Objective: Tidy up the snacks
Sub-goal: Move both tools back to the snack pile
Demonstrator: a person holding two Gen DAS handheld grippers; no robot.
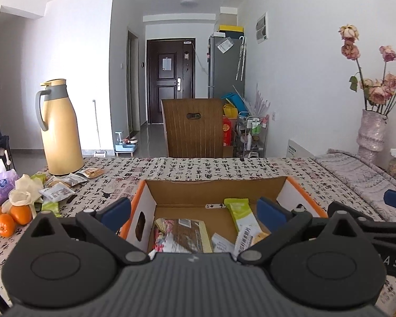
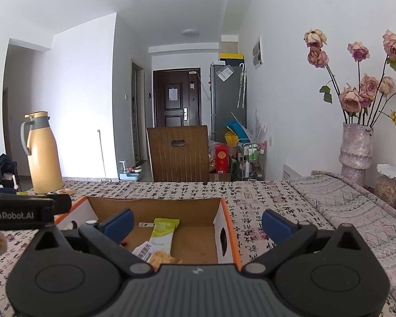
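Note:
An open cardboard box with orange rims (image 1: 285, 190) (image 2: 225, 214) sits on the table in front of both grippers. Inside lie a green snack bar (image 1: 241, 212) (image 2: 162, 231), a brown and yellow packet (image 1: 190, 233) and other wrappers. More snack packets (image 1: 63, 185) lie loose on the table at the left, by the thermos. My left gripper (image 1: 194, 211) is open and empty above the box's near side. My right gripper (image 2: 198, 223) is open and empty over the box's right wall. The left gripper's body shows at the left of the right wrist view.
A yellow thermos (image 1: 59, 129) (image 2: 43, 155) stands at the table's left. Oranges (image 1: 12, 218) and a tissue pack (image 1: 0, 187) lie at the far left. A vase of dried roses (image 1: 371, 134) (image 2: 356, 150) and a jar (image 2: 389, 185) stand at the right. A wooden chair (image 1: 195, 128) is behind the table.

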